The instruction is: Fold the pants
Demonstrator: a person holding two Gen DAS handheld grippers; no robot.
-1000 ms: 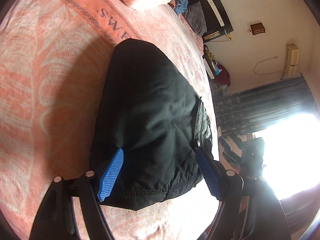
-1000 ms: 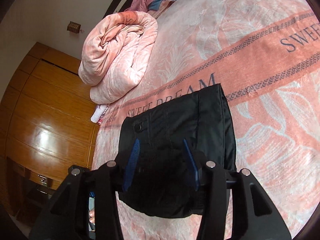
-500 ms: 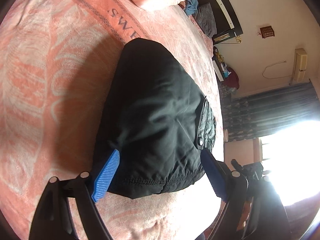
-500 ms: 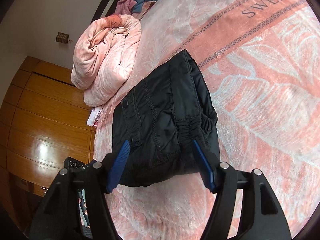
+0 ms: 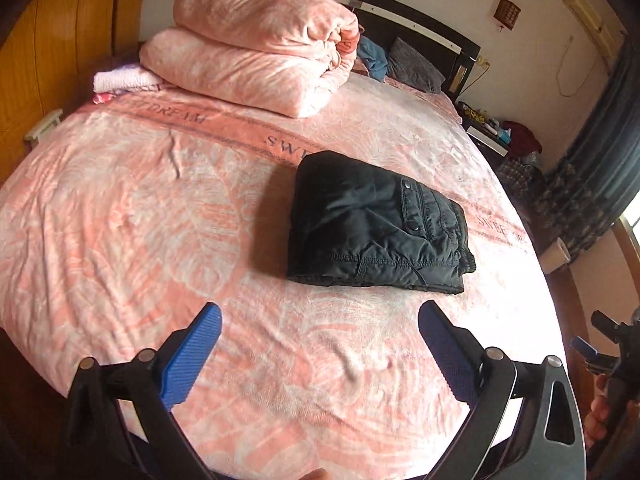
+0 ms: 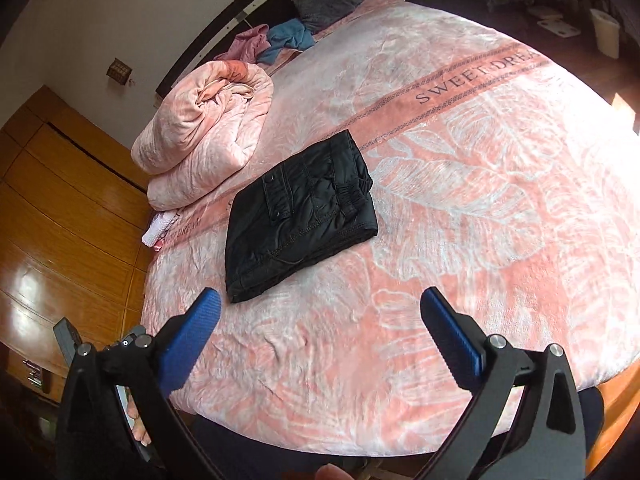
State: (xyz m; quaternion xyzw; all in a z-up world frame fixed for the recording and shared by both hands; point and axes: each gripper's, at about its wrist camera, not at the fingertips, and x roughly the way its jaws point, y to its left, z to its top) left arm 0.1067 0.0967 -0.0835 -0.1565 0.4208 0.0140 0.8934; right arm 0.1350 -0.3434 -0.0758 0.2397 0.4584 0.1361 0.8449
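Pants: the black padded pants (image 5: 376,228) sit as a compact rectangular bundle on the pink leaf-print bedspread (image 5: 120,240), roughly mid-bed, their far edge touching the darker "SWEET DREAM" stripe (image 6: 460,84).
Progress: looks basically done, honestly. Layers are stacked, edges fairly square, snap-button flap and elastic waistband showing on top. At most a little squaring-up is left, judging by the slightly uneven near edge.
Left gripper (image 5: 320,344): blue-padded tongs spread wide, holding nothing, hanging over the near edge of the bed, clear of the pants.
Right gripper (image 6: 320,328): same deal, tongs spread and empty, apart from the bundle.
Surface: plush blanket, soft and a bit rippled near the foot edge.
Room: rolled pink quilt (image 5: 256,52) towards the head end, dark headboard (image 5: 420,28), wooden wardrobe (image 6: 60,200) along one side, dark curtains (image 5: 592,152) by a bright window.
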